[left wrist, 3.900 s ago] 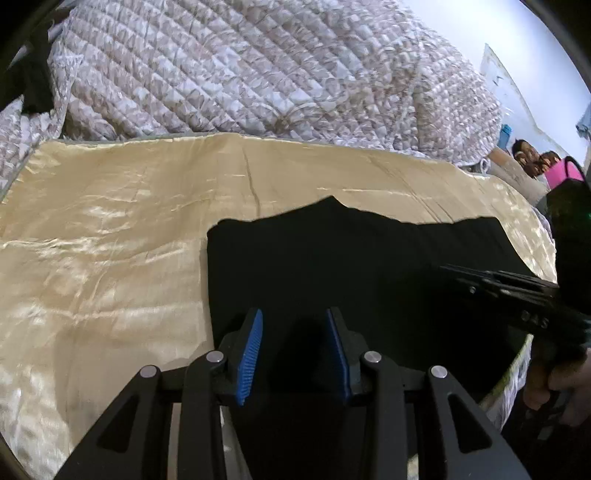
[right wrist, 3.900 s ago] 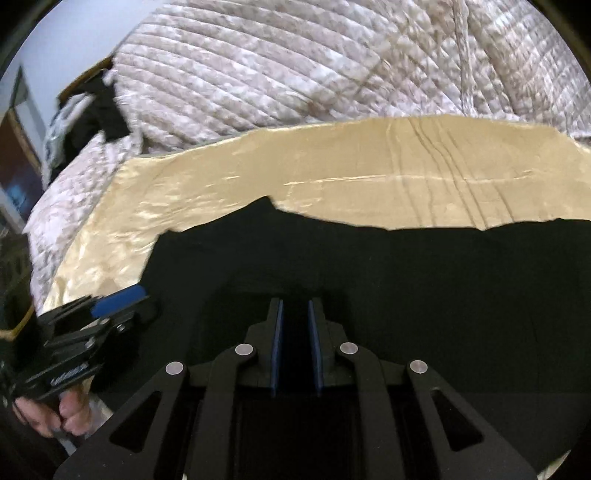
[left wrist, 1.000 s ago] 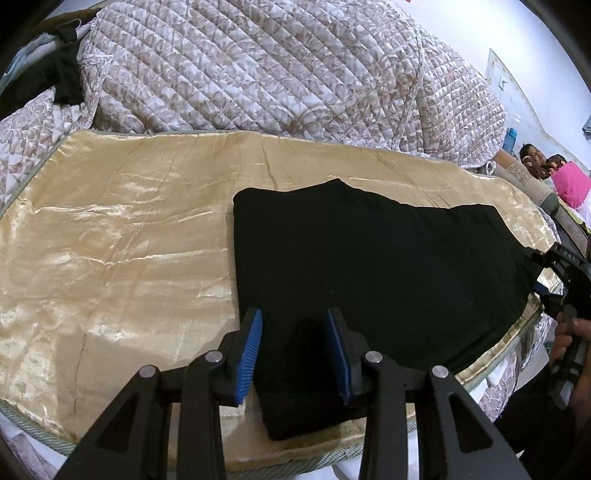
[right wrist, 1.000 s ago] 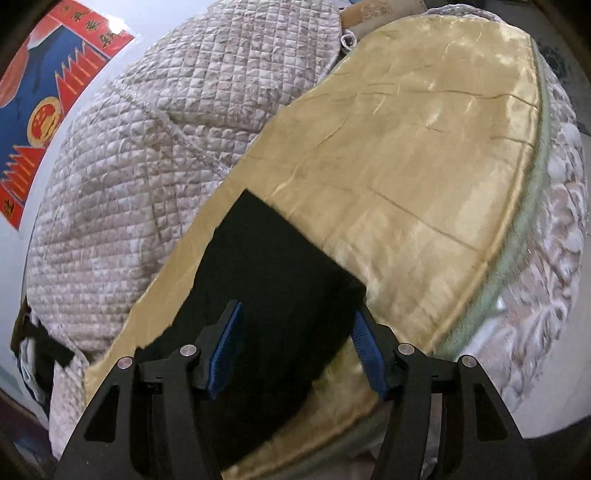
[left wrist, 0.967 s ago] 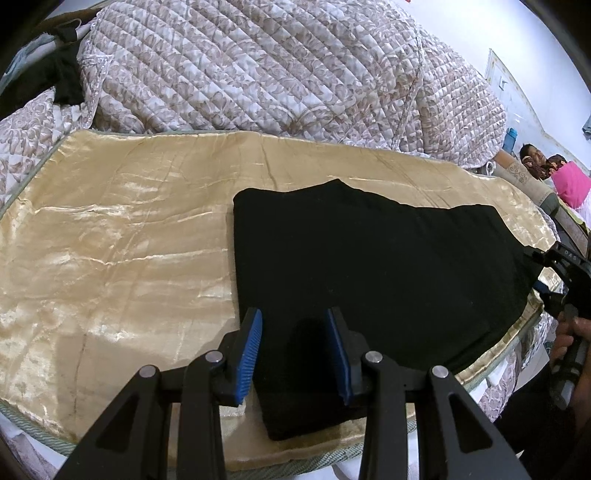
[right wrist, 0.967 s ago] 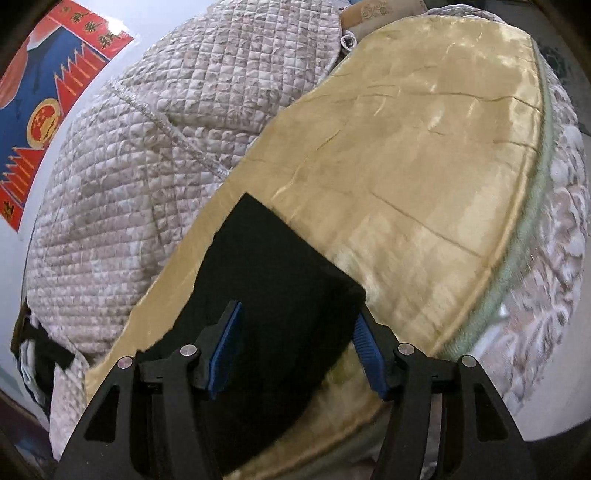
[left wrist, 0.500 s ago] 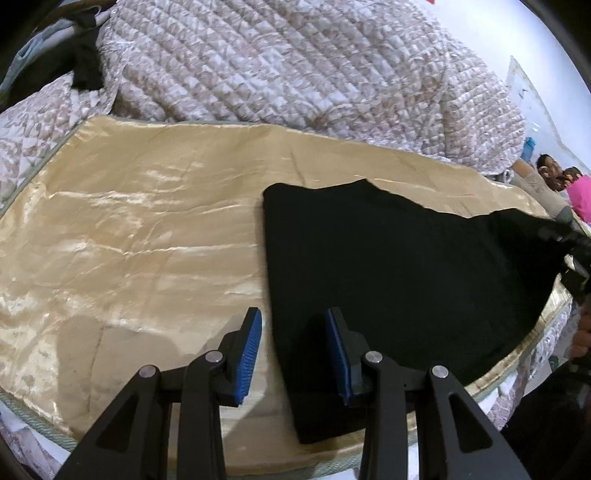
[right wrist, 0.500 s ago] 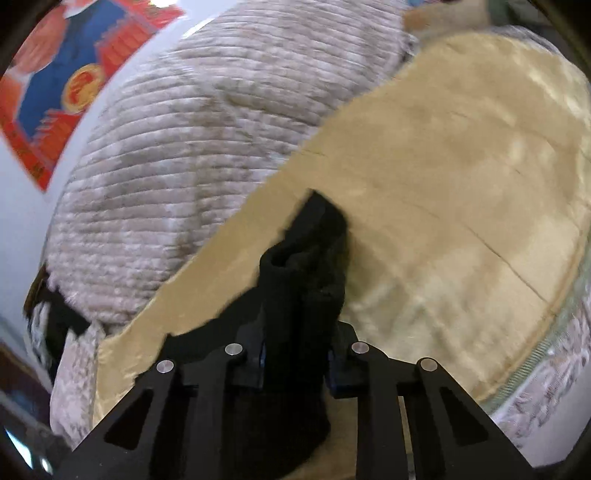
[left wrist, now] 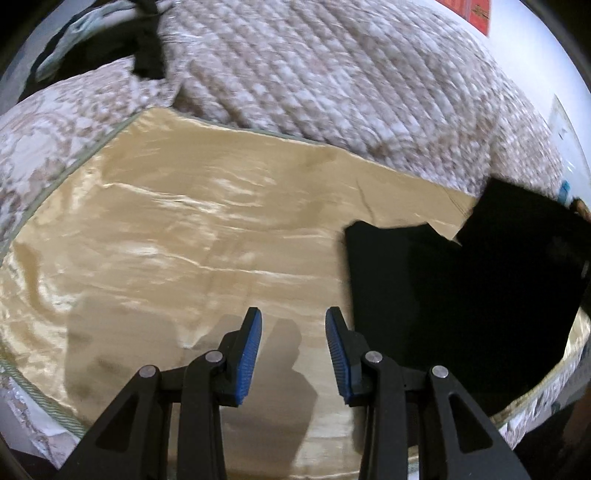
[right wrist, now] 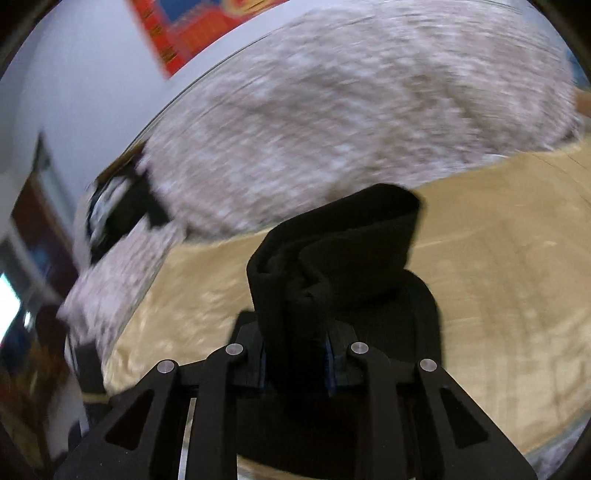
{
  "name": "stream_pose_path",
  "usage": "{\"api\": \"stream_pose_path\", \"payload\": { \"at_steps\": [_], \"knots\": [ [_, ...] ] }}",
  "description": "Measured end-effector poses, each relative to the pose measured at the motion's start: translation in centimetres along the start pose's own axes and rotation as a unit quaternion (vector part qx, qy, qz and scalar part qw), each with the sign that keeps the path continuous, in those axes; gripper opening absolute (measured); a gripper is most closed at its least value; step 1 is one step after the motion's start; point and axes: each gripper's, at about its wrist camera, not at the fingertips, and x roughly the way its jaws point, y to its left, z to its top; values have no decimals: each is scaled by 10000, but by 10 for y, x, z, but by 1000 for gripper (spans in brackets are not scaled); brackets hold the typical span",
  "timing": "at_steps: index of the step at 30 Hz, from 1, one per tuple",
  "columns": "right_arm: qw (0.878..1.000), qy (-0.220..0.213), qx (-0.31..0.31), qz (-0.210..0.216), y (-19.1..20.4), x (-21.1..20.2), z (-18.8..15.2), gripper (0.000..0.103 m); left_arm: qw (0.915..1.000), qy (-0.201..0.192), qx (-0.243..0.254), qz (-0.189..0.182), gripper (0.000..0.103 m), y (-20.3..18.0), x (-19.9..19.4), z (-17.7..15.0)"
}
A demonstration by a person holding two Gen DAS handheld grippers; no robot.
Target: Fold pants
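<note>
From the left wrist, the left hand-held gripper [left wrist: 293,347] now hangs released over bare gold sheet [left wrist: 184,236] instead of over the pants [left wrist: 443,295], whose far end has lifted — the fold has started. From the right wrist, the right hand-held gripper [right wrist: 295,360] is clenched on that bunched end, raised off the bed; the quilt [right wrist: 351,110] lies behind, clear of the fold.

Landmark: gold satin sheet [left wrist: 207,229], shiny and creased, edged with green piping.
Behind the sheet: heaped quilted blanket [left wrist: 332,74], pale with a beige pattern.
Left of the sheet: floral bedding [left wrist: 48,122].
Above the blanket: white wall [right wrist: 92,74] with a red and blue poster [right wrist: 207,26].
Blanket's left end: dark clothing [left wrist: 147,51].
Light: bright glare on the satin.
</note>
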Motion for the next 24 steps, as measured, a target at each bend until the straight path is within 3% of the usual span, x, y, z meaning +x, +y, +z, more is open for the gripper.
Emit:
{"api": "stream_pose_path", "payload": {
  "at_steps": [4,7,14,19,21,23,24],
  "knots": [
    [9948,837,-513,287,25,50,-35,22,9996,29,-260,124,38,16,-1,3],
    [9900,1234,-643,226,27,74,-56,22,9994,52,-334,124,38,22,-2,2],
    [9920,918,-855,169,43,57,-49,22,9993,-26,-381,61,38,23,-6,4],
    [9856,1229,-1155,149,53,77,-72,23,9994,-8,-342,45,38,22,-5,3],
    [9853,1140,-1261,192,53,77,-75,28,9994,-6,-340,64,38,23,-5,2],
    [9848,1138,-1250,394,55,74,-74,46,9994,6,-347,71,38,23,-4,2],
    [9839,1163,-1278,461,58,73,-73,50,9994,3,-346,74,38,23,-3,2]
  ]
}}
